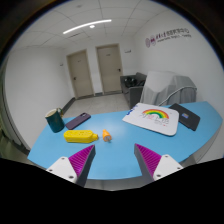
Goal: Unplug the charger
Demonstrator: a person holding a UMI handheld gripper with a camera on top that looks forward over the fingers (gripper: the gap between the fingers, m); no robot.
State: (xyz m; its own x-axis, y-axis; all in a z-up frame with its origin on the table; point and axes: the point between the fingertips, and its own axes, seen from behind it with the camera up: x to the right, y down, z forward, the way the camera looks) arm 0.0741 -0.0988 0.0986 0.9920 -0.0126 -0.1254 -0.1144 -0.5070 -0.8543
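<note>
A yellow block-shaped object point(78, 134), possibly a power strip, lies on the blue table point(120, 140), ahead and to the left of my fingers. A dark flat thing point(78, 121) sits just behind it; I cannot tell whether it is the charger. A small orange object point(105, 133) lies right of the yellow one. My gripper point(115, 150) is open and empty, hovering above the table's near part, with nothing between the magenta pads. The yellow object is well beyond the left fingertip point(88, 151).
A teal cup point(54, 120) stands at the table's left. A white board with a rainbow picture point(153, 118) and a dark notebook point(188, 116) lie at the right. Beyond the table are a grey covered object point(165, 88) and two doors point(78, 72).
</note>
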